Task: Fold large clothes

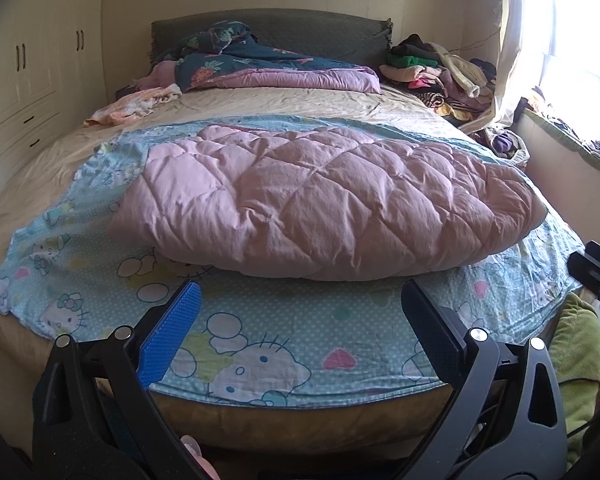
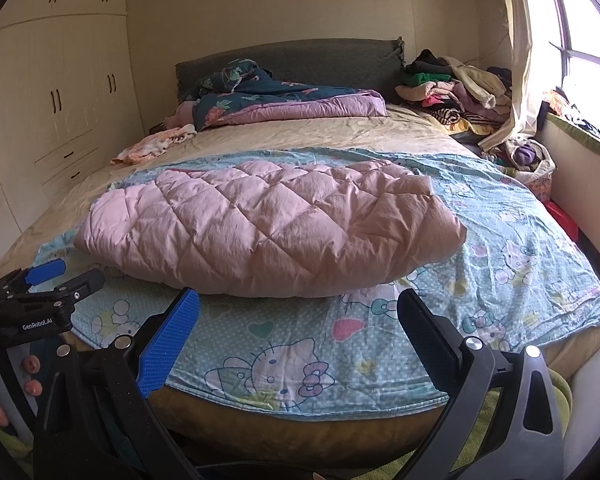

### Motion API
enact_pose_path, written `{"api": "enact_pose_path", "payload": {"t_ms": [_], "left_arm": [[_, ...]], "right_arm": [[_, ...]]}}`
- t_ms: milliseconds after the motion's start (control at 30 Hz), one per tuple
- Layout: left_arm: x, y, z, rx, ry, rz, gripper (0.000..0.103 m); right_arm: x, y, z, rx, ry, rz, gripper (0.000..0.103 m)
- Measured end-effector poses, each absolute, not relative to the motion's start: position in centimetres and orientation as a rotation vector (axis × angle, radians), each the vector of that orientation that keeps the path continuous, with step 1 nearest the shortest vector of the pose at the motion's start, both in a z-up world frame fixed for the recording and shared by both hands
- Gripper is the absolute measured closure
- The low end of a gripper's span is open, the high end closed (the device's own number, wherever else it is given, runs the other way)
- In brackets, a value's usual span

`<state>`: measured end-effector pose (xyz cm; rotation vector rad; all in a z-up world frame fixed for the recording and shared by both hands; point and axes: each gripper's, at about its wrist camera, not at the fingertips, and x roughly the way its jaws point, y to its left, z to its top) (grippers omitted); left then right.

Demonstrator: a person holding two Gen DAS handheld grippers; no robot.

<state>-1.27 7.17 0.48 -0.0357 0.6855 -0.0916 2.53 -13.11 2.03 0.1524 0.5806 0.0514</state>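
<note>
A bed (image 1: pixel 260 100) with a beige sheet carries a cartoon-cat print cover (image 1: pixel 260 344) at its foot, a dark floral duvet (image 1: pixel 236 60) against the grey headboard (image 1: pixel 300 32), a heap of clothes (image 1: pixel 440 72) beside the bright window (image 1: pixel 580 40), and cream wardrobes (image 1: pixel 40 60) stand left.
</note>
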Motion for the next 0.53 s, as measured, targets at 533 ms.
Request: {"api": "enact_pose_path", "payload": {"t_ms": [533], "left_arm": [[8.4,35.3,-0.5,-0.254,0.688,0.617,0.009]], "right_arm": [[-10.3,-56.3,-6.1,0.544,0.601,-1.130,0.004]]}}
